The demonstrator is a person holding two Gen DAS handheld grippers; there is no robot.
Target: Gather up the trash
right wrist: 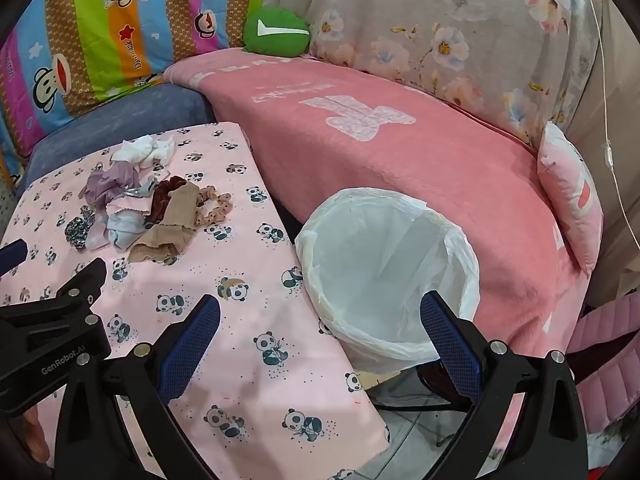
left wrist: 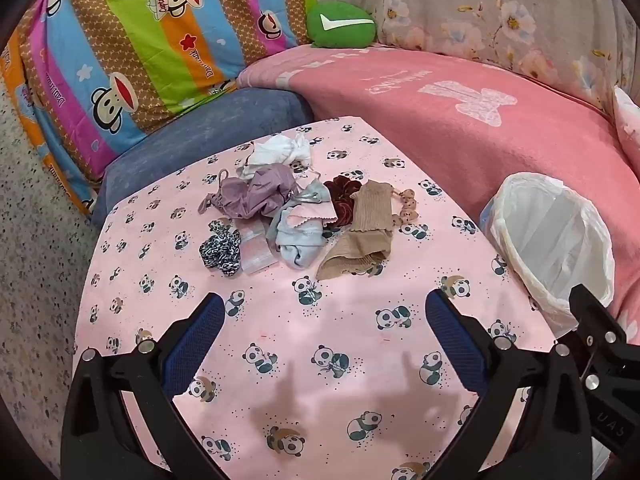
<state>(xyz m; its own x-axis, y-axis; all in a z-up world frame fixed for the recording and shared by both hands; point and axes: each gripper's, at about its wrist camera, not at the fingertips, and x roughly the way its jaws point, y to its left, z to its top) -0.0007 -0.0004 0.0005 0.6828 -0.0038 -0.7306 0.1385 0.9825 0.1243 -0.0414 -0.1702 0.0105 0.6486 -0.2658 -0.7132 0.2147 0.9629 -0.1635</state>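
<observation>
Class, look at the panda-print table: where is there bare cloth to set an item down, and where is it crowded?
Bare cloth lies between the left gripper and the pile's near edge, and along the table edge by the lined bin. The far middle is crowded: purple cloth, tan sock, leopard scrunchie lie bunched together.

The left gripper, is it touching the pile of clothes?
Apart. In the left wrist view, bare panda cloth separates the open left gripper from the pile.
</observation>
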